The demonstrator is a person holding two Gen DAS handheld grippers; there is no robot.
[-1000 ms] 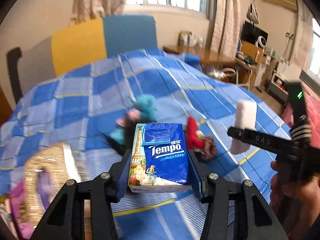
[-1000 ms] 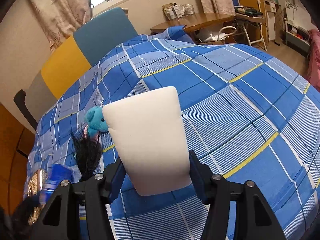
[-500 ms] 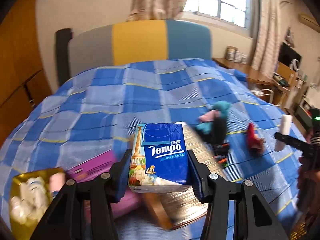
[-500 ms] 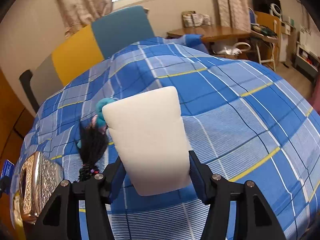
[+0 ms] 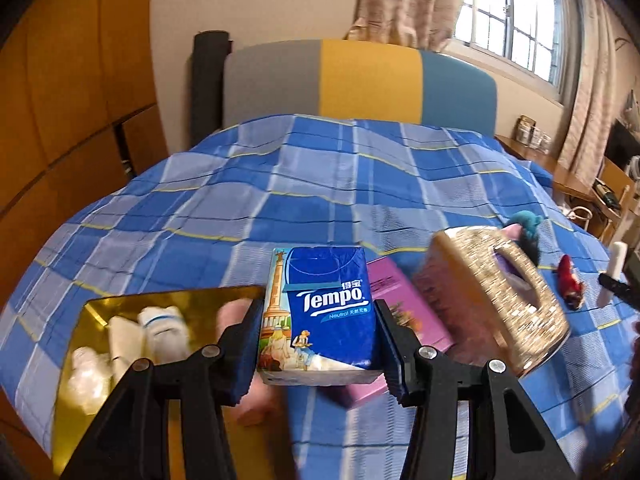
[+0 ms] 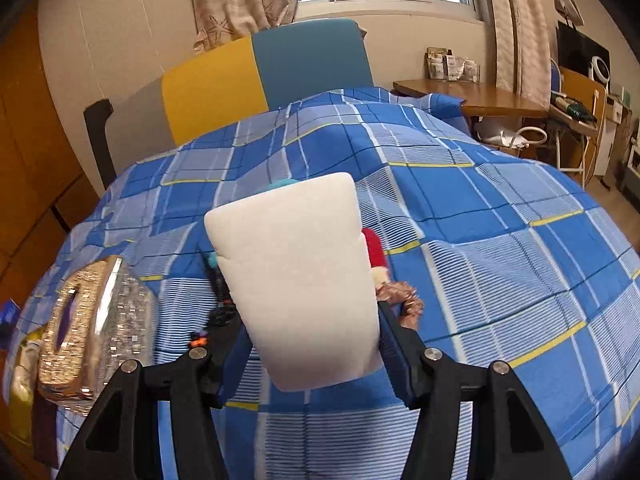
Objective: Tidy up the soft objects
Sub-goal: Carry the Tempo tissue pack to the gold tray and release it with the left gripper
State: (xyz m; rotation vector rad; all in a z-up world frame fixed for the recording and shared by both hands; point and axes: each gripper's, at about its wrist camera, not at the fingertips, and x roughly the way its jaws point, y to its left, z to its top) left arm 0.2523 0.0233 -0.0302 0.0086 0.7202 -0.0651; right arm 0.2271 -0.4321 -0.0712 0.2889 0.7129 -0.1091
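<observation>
My left gripper (image 5: 319, 354) is shut on a blue Tempo tissue pack (image 5: 320, 312), held above the blue plaid bedspread (image 5: 280, 184). Just left of the pack lies a gold tray (image 5: 100, 312) with white soft items and something pink in it. My right gripper (image 6: 310, 354) is shut on a white sponge block (image 6: 296, 276), which also shows at the right edge of the left wrist view as the sponge (image 5: 614, 268). A red plush toy (image 5: 570, 286) and a teal and black plush (image 5: 524, 228) lie on the bed; the sponge partly hides them in the right wrist view.
A glittery gold tissue box (image 5: 500, 296) leans over a purple box (image 5: 396, 300) right of the pack; the same gold box (image 6: 92, 320) sits at the left in the right wrist view. A grey, yellow and blue headboard (image 5: 360, 80) backs the bed. A wooden desk (image 6: 480, 96) stands at the right.
The left gripper has swung left with the tissue pack, from above the plush toys to beside the gold tray. The right gripper has turned left with the sponge; the gold tissue box came into view.
</observation>
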